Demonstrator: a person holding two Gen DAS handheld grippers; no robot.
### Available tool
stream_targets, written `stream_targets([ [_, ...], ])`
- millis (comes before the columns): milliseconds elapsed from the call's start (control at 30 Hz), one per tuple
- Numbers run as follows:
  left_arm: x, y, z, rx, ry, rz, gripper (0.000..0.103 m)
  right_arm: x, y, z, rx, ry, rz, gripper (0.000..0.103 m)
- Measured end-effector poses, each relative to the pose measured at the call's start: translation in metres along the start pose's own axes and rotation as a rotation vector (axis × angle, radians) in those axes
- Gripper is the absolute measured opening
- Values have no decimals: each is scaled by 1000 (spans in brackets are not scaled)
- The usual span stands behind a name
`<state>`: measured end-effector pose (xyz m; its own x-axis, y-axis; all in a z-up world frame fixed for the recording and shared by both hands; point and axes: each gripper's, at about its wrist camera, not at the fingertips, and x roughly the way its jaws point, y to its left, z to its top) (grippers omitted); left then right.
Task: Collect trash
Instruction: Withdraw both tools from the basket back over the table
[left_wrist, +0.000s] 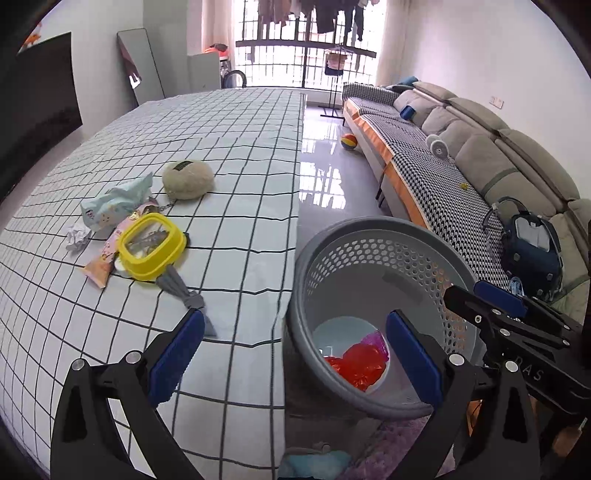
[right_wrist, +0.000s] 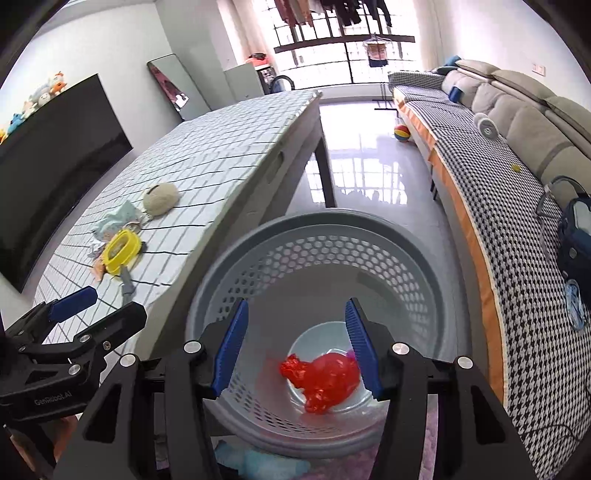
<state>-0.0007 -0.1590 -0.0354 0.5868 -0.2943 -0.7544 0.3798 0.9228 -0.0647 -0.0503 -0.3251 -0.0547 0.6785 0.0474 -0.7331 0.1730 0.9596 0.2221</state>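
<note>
A grey perforated basket (left_wrist: 373, 232) (right_wrist: 332, 229) stands on the floor beside the table. Red crumpled plastic (right_wrist: 325, 380) (left_wrist: 356, 365) lies at its bottom, with a bit of purple wrapper (left_wrist: 378, 339). On the checked tablecloth lie a crumpled white paper (left_wrist: 77, 238), a light blue packet (left_wrist: 114, 203) (right_wrist: 116, 219), a pink wrapper (left_wrist: 107, 254) and a yellow container (left_wrist: 153, 245) (right_wrist: 120, 251). My left gripper (left_wrist: 295, 354) is open and empty over the table edge and basket rim. My right gripper (right_wrist: 295, 350) is open and empty above the basket.
A beige plush pouch (left_wrist: 188, 179) and a grey strap (left_wrist: 181, 286) lie on the table (left_wrist: 240, 147). A long sofa (left_wrist: 461, 147) runs along the right with a dark backpack (left_wrist: 532, 247). A ball (left_wrist: 349, 141) rests on the shiny floor. A TV (right_wrist: 55, 155) stands at left.
</note>
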Motion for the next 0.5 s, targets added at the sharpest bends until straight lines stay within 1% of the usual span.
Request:
stream_targets([
  [167,-15,32,-3,-48,-22,80,97,7,36,5,-59,0,68,54],
  [500,-27,117,-14,-185,-32,233,97,37,113,10,-205,38,174,55],
])
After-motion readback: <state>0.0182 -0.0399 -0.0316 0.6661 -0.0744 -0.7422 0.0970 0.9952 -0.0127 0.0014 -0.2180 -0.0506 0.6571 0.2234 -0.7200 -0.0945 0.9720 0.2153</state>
